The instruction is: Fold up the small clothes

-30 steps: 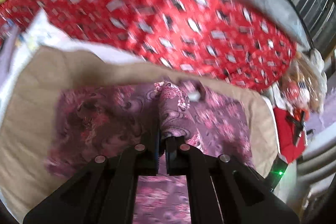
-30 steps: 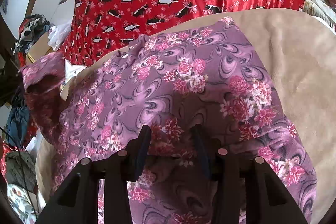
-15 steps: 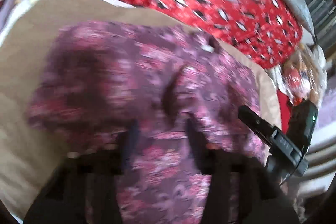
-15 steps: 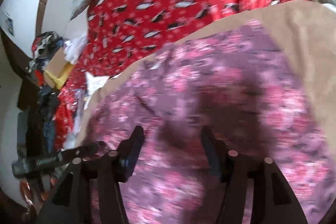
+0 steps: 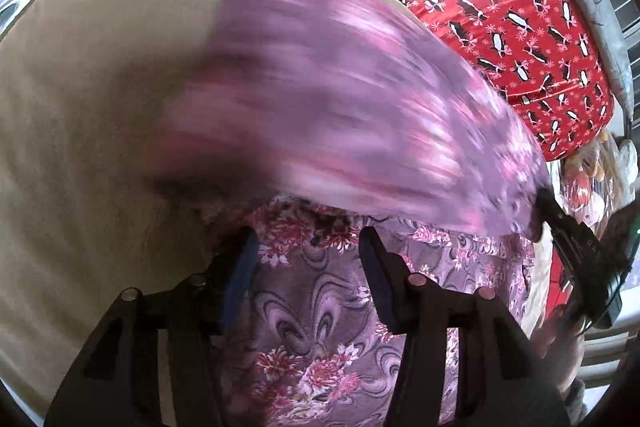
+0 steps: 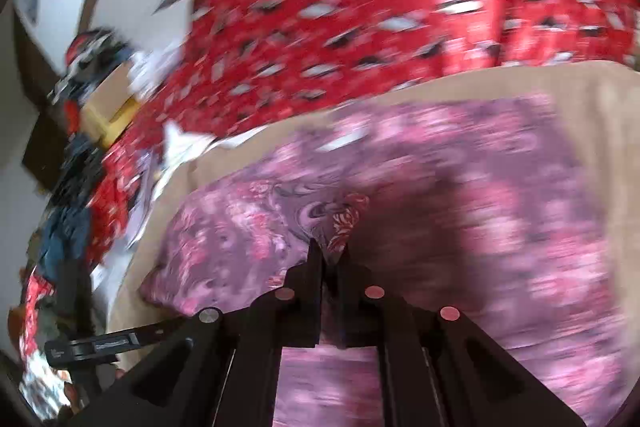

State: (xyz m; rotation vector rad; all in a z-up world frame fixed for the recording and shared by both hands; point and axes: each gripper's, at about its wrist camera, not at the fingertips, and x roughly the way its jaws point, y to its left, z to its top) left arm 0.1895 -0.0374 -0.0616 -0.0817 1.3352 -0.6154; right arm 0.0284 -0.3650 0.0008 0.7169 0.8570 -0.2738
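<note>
Now our right claw point(image 6: 328, 255) has pinched the cloth point(image 6: 248, 227) and swings it over to fold, while our left claw point(image 5: 306, 251) has let go and gapes wide.

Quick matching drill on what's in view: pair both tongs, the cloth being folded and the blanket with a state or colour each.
1. left tongs
2. right tongs
3. floral cloth
4. blanket

a. tan
b. open, nothing held
c. purple with pink flowers
d. shut on a fold of cloth

Pairs: 1-b, 2-d, 3-c, 4-a
</note>
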